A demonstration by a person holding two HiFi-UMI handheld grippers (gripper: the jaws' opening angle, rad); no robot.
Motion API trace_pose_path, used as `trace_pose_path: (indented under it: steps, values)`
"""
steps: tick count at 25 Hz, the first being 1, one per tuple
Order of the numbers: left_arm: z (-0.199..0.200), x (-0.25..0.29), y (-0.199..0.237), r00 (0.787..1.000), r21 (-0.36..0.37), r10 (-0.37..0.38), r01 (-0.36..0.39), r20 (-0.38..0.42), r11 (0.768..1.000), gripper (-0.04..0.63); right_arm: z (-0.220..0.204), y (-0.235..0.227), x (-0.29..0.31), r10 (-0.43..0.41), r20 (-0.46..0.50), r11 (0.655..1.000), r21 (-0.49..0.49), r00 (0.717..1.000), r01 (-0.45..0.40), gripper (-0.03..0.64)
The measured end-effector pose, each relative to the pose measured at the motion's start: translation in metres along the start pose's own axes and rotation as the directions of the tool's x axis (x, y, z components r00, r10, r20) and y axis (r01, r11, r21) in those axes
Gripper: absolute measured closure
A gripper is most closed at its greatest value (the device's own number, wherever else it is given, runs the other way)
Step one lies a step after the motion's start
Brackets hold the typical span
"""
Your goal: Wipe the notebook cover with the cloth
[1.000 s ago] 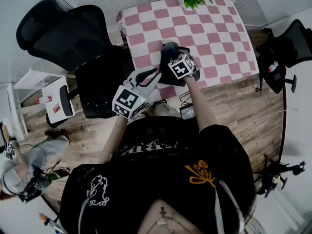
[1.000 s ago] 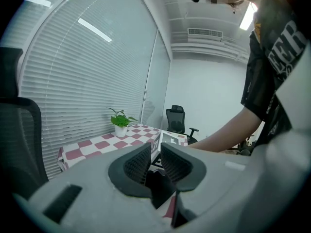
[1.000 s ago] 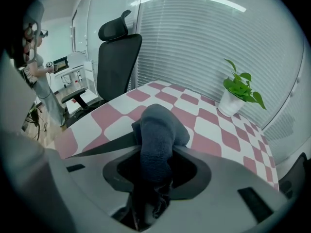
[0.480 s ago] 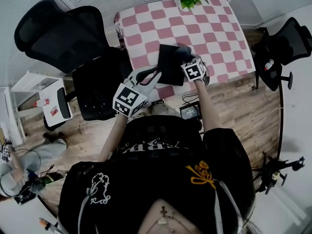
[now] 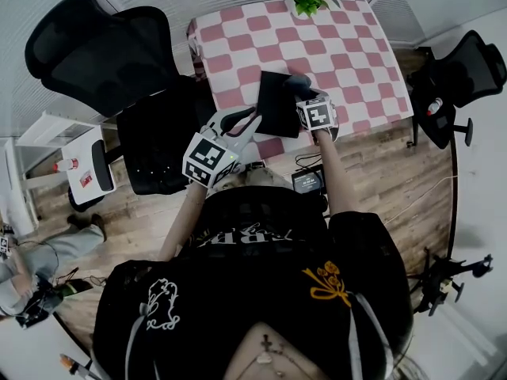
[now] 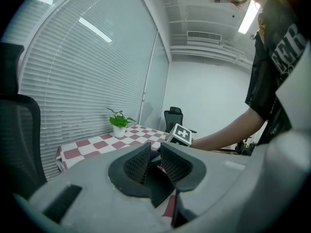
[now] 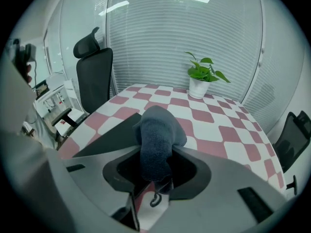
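The pink-and-white checked bench (image 5: 238, 38) carries a dark notebook (image 5: 273, 101) lying flat near its front edge. A bunched dark cloth (image 7: 158, 135) sits at the notebook's far right edge, and the right tongs (image 7: 156, 155) are clamped on it. The left tongs (image 6: 155, 149) are held off the bench's front left corner, clear of the notebook, their jaws a narrow gap apart with nothing between them.

the right tongs (image 5: 303, 93), clamped on the dark grey knitted cloth (image 5: 295, 81), have slid from the middle of the flat black notebook (image 5: 273, 105) to its right edge, uncovering most of the cover.
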State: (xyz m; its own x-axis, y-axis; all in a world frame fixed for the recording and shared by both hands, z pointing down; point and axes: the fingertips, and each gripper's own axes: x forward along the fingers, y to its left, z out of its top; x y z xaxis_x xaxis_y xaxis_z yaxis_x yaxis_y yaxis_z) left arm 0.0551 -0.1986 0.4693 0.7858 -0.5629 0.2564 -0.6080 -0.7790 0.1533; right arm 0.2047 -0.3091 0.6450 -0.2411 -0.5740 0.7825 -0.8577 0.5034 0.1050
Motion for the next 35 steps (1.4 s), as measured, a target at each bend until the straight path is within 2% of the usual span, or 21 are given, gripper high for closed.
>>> trace_pose_path:
  steps: [8,11,14,21,35]
  values:
    - [-0.002,-0.012,0.001,1.000,-0.012,0.005,-0.005,0.008,1.000,0.525,0.035,0.078,-0.003,0.130,0.062,0.989,-0.074,0.990,-0.125,0.495]
    - [0.000,-0.017,0.002,1.000,-0.014,0.007,-0.007,0.007,1.000,0.525,0.039,0.108,0.010,0.175,0.035,0.979,-0.115,0.984,-0.170,0.495]
    - [0.001,-0.021,0.004,1.000,-0.020,0.013,-0.013,0.015,1.000,0.524,0.027,0.124,0.026,0.184,-0.021,0.970,-0.155,0.983,-0.185,0.495]
    - [-0.004,-0.023,0.007,1.000,-0.023,0.017,-0.017,0.016,1.000,0.525,0.014,0.111,0.026,0.166,-0.013,0.980,-0.113,0.986,-0.167,0.495]
    - [-0.002,-0.002,-0.013,0.998,-0.016,-0.059,0.059,0.012,0.998,0.524,-0.037,0.026,-0.004,0.025,-0.030,1.000,0.005,0.999,-0.025,0.495]
